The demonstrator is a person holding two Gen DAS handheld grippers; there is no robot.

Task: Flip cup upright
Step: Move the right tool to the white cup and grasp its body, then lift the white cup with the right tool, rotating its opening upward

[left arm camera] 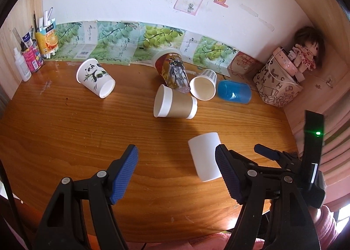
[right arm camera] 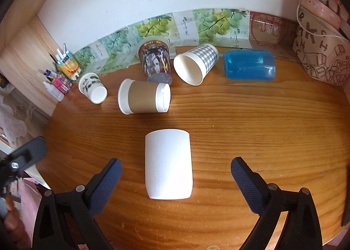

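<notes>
A plain white cup lies on its side on the wooden table, between the open fingers of my right gripper, which do not touch it. It also shows in the left wrist view, just left of the right gripper's finger. My left gripper is open and empty, above the table's near part. Farther back lie several tipped cups: a brown-sleeved cup, a panda cup, a checked cup, a printed cup and a blue plastic cup.
A lettered paper bag and a doll stand at the back right corner. Pen holders and bottles stand at the back left. Green fruit cartons line the wall. Wooden side panels close in both sides.
</notes>
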